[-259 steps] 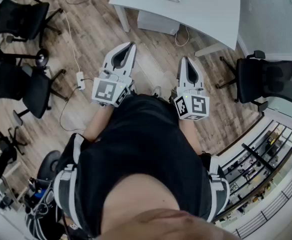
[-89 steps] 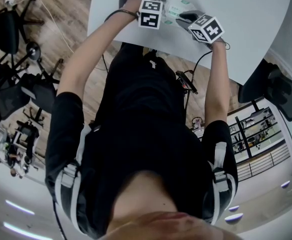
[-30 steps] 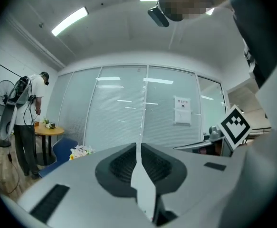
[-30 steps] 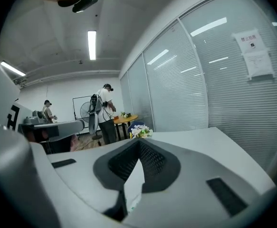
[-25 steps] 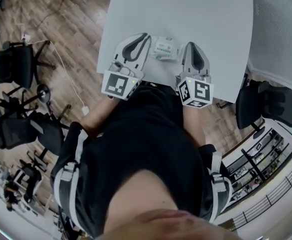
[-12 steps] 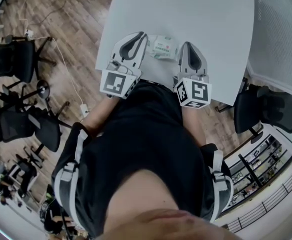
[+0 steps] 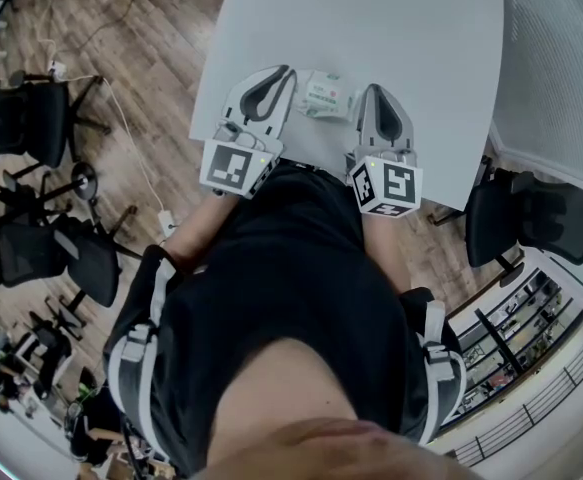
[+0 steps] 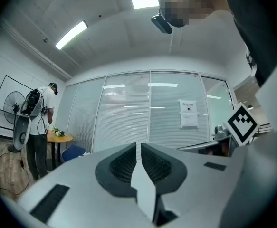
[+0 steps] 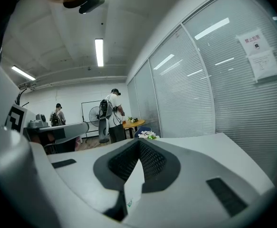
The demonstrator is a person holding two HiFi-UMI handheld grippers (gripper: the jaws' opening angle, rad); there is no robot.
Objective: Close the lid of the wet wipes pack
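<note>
The wet wipes pack [image 7: 327, 95], white with green print, lies flat near the front edge of the white table [image 7: 411, 28]. From this height I cannot tell how its lid stands. My left gripper [image 7: 286, 70] rests just left of the pack, and my right gripper [image 7: 375, 89] just right of it, both pointing across the table. In the left gripper view the left gripper [image 8: 138, 144] has its jaws together with nothing between them. In the right gripper view the right gripper [image 9: 139, 140] is also shut and empty. Neither gripper touches the pack.
A black office chair [image 7: 536, 216] stands right of the table, and more chairs [image 7: 31, 128] stand on the wooden floor at the left with a cable [image 7: 131, 138]. A glass partition with blinds [image 8: 148, 113] faces me. People stand by a fan [image 9: 110, 113] far off.
Over the last second nothing has visibly changed. A few seconds back both arms were stretched out with the grippers at the pack; now they sit drawn in on either side of it.
</note>
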